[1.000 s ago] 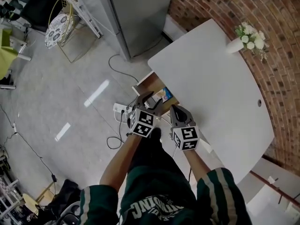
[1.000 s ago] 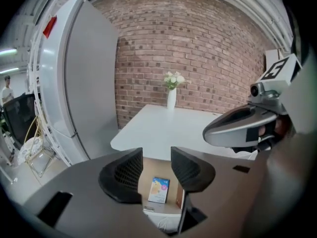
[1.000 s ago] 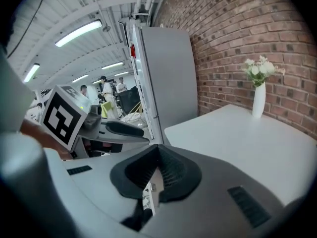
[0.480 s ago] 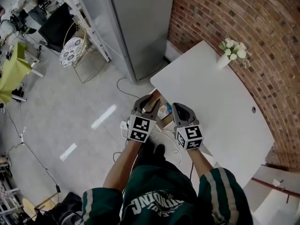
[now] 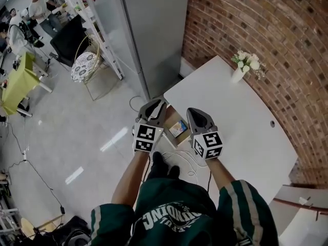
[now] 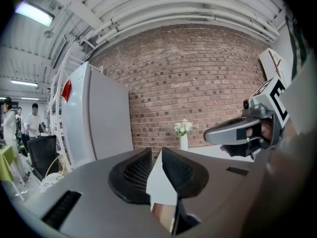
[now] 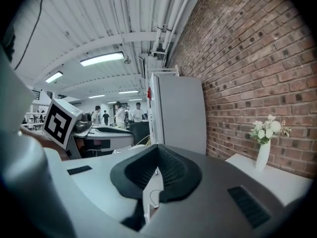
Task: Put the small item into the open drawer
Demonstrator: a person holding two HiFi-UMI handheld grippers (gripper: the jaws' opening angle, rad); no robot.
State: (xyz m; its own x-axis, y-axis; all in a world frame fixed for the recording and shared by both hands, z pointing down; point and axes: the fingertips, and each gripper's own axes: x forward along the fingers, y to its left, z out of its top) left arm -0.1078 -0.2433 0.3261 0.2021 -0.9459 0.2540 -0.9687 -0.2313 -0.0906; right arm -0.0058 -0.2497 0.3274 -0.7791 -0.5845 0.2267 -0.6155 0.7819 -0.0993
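1. Pulling up and back, the whole head view now takes in more floor and brick wall than a second ago; the person seems to be straightening away from the work.
2. The table sits further off in the head view than before, with nothing on it but the vase at its far side.
3. The drawer stays pulled out under the table's near edge, showing between the two grippers.
4. The left gripper was low at the drawer a second ago and now hangs above it. Its jaws, wide then, are closing to a narrow gap. In the left gripper view nothing is between them; only the table edge and the drawer's wood show through.
5. The right gripper hovers beside it over the table's near edge. Its jaws are all but together and hold nothing.
6. The item, a small blue-and-yellow packet, lies inside the drawer, clear of both grippers.
7. Judging from this, the release is done and the item is where the task wants it. What is left, if anything, is to draw back; the drawer itself is not yet pushed in.
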